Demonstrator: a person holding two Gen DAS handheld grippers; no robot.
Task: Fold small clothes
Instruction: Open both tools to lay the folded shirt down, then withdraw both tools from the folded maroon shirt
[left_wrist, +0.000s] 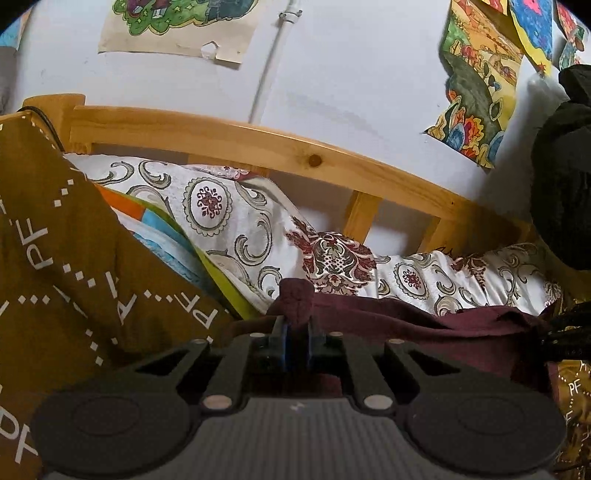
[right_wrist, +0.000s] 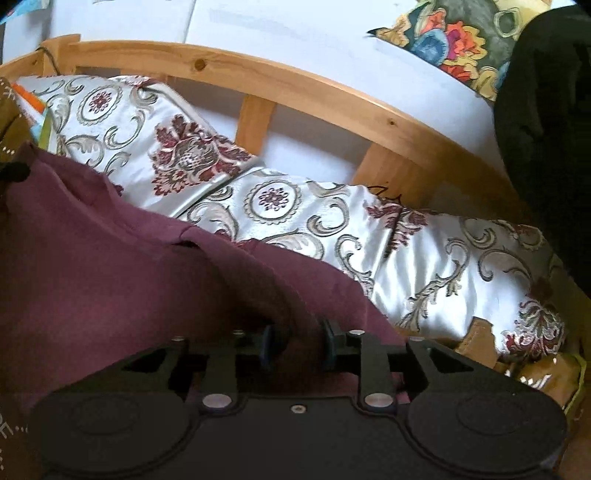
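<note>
- Maroon knit garment (left_wrist: 406, 328) lies on the brown printed bedspread (left_wrist: 74, 266), stretching rightward from the left gripper (left_wrist: 297, 332), whose fingers are clamped together on a bunched corner (it sticks up between them).
- Right wrist view: the same maroon cloth (right_wrist: 110, 251) spreads leftward; the right gripper (right_wrist: 297, 341) has its fingers apart, cloth between them, patterned satin pillows (right_wrist: 424, 258) beyond.

- Ahead of both grippers, patterned pillows (right_wrist: 424, 258) lie along the wooden headboard rail (left_wrist: 258, 144), closing off the way forward.
- The brown printed blanket (left_wrist: 66, 258) rises as a wall on the left.
- A black bulky object (right_wrist: 546, 129) blocks the right.
- Open room lies above the maroon garment (right_wrist: 110, 251).
</note>
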